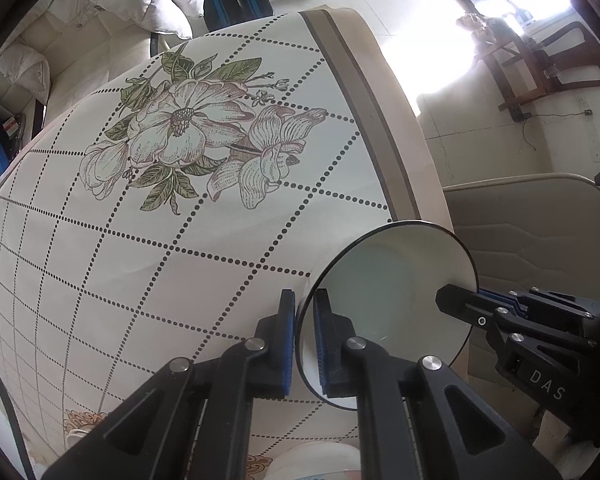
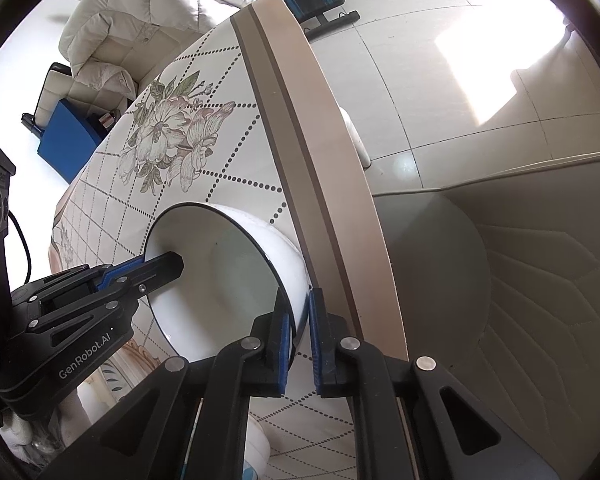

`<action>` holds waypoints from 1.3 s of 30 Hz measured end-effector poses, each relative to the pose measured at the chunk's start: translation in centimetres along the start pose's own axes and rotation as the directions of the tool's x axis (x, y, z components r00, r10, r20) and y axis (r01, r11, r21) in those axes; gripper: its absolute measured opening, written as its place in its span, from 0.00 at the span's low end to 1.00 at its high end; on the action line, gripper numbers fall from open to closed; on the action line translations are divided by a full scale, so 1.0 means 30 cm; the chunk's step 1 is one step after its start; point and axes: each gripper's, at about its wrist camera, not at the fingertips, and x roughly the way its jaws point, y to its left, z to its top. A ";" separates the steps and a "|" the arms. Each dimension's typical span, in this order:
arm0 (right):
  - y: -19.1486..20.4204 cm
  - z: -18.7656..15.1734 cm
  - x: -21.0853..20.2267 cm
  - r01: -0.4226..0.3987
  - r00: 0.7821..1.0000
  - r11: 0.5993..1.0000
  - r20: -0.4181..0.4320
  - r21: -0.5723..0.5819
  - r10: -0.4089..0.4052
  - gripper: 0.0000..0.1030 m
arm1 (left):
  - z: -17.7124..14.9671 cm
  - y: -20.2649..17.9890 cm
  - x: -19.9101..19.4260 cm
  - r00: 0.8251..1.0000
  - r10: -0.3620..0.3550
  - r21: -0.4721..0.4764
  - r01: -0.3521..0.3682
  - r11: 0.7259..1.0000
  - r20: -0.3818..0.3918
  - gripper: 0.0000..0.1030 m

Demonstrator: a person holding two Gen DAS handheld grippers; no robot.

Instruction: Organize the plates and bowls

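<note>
Two grippers, bowl (image 1: 384, 280) base hidden, perhaps lifted

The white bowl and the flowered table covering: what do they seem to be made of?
The bowl looks like glazed ceramic or porcelain, possibly enamel: smooth, glossy white with a thin dark rim. The table covering looks like printed vinyl or oilcloth rather than woven fabric: it lies flat, has a faint sheen, and carries a crisp print of flowers and dotted lines.

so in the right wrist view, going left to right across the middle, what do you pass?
left gripper → white bowl → brown tablecloth border → cream padded chair
</note>
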 end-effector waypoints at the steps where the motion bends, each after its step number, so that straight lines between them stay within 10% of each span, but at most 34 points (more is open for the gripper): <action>1: -0.003 -0.003 -0.004 -0.002 1.000 1.000 0.000 0.004 0.002 0.10 | -0.005 -0.003 -0.006 1.000 0.000 -0.001 0.000 1.000 0.003 0.07; 21: 0.077 -0.131 -0.127 -0.038 0.999 0.999 0.025 0.004 0.038 0.10 | -0.121 0.044 -0.164 0.998 -0.017 -0.005 0.017 1.000 0.063 0.07; 39: 0.168 -0.517 -0.210 -0.048 0.998 0.999 0.028 -0.019 0.049 0.10 | -0.450 0.045 -0.273 0.995 -0.022 0.008 0.022 1.000 0.095 0.07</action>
